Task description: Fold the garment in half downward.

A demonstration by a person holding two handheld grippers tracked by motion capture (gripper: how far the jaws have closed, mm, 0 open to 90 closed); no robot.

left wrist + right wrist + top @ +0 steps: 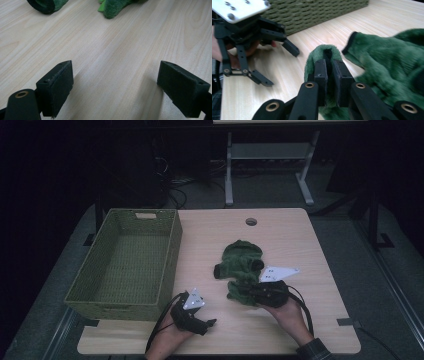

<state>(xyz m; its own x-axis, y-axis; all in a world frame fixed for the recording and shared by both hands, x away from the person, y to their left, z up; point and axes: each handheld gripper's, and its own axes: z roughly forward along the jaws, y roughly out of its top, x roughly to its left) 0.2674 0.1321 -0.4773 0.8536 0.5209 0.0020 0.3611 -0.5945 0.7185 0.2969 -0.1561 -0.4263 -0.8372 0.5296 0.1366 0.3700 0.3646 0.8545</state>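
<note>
Nearest the person, the left gripper (199, 318) rests low over the bare table (300, 235), between the woven basket (125, 262) and the green fleece garment (242, 265); its 2 jaws stand wide apart with nothing between them, only wood grain showing beneath in the left gripper view.

Just beyond it, and to the garment's near side, the right gripper (330, 75) is clenched on a fold of the garment's near edge; in the right gripper view the 2 pads pinch a ridge of green pile between them. The rest of the garment lies crumpled on the table, well apart from the basket, with 1 dark cuff turned toward the basket.

Farthest to the garment's left stands the basket, with nothing visible inside.

The step in hand looks like lifting the garment by its pinched edge. The next move probably calls for the left gripper to take a 2nd hold, so the cloth can be carried across and over the basket's near wall without trailing.
</note>
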